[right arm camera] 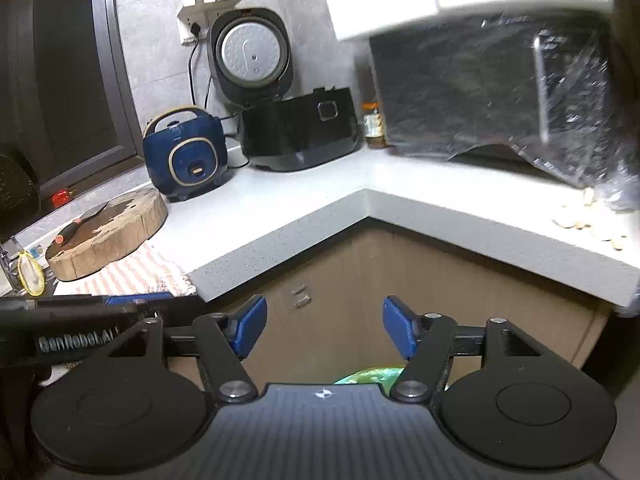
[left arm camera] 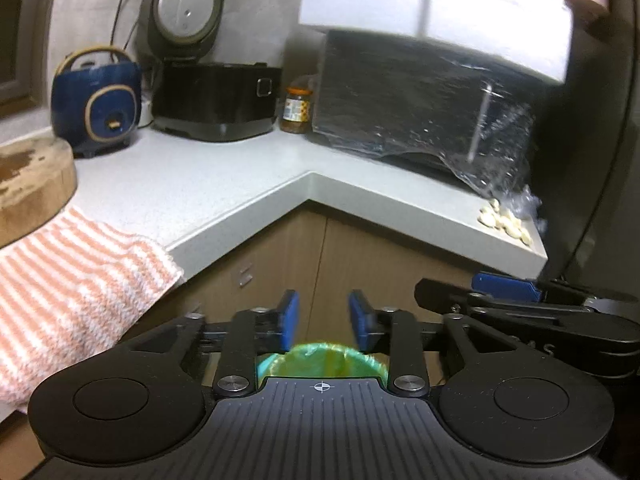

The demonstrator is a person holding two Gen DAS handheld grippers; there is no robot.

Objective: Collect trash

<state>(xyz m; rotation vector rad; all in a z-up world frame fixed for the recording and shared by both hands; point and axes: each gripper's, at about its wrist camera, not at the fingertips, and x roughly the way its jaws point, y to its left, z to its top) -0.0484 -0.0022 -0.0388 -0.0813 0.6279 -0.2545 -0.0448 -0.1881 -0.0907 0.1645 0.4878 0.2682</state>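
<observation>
1. The worktop ran in an L around an inner corner; its centre was bare. The foil-wrapped oven stood along the right-hand run, the open black rice cooker and the blue rice cooker at the back corner.
2. The round wooden chopping block sat on the striped towel at the left-hand front edge.
3. The bin with a green liner stood below the worktop's inner corner, under both grippers and mostly hidden by them.
4. The likely trash, a pile of pale peelings (they may be garlic cloves; too blurred to tell), lay at the right end of the worktop's front edge beside crumpled clear plastic.
5. Left gripper: fingers narrowly parted, holding nothing.
6. Right gripper: fingers spread wide, holding nothing.
7. Judgement: neither held trash. Approach the pile with the right gripper, come in low along the front edge, and pinch a few pieces at once so none roll off.
</observation>
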